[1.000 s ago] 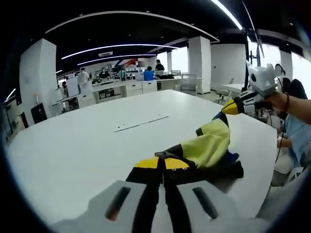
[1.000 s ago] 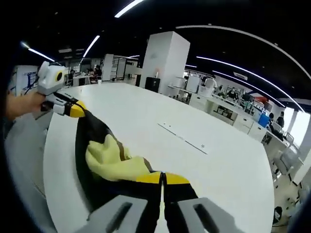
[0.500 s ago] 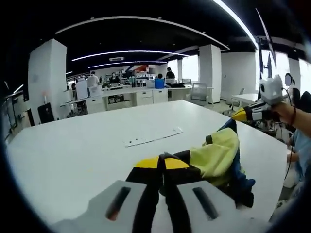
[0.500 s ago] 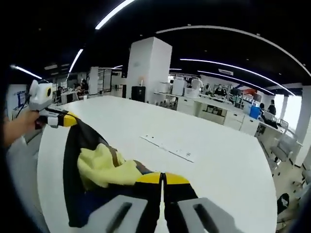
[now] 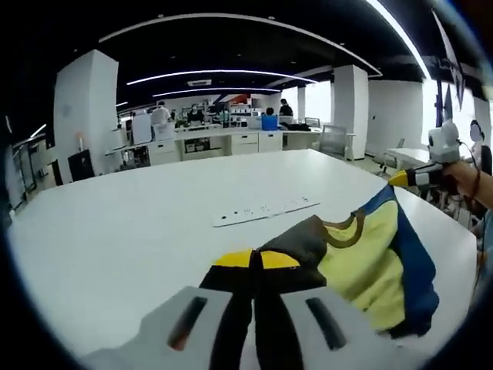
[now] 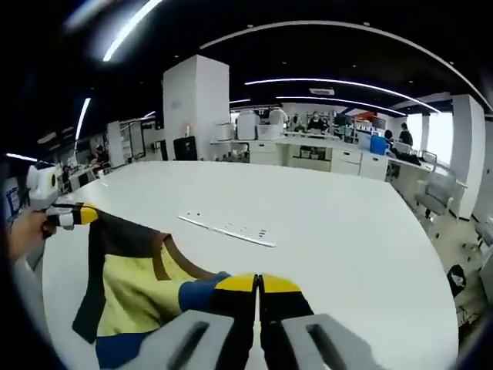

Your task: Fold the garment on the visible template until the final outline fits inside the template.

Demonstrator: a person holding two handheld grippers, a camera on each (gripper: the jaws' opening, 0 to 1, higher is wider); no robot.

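Garment (image 5: 370, 262), yellow with dark and blue trim, hangs stretched between the two tools over the white counter (image 5: 139, 231), apparently held up by two corners so it opens flat before being laid down; half a second ago it sagged in a bunched heap, and now it is spread wide. Left tool (image 5: 256, 260) and right tool (image 6: 257, 284) are each clenched on an edge of it, and a pale strip (image 6: 227, 229), possibly the template, lies on the counter beyond both tools.
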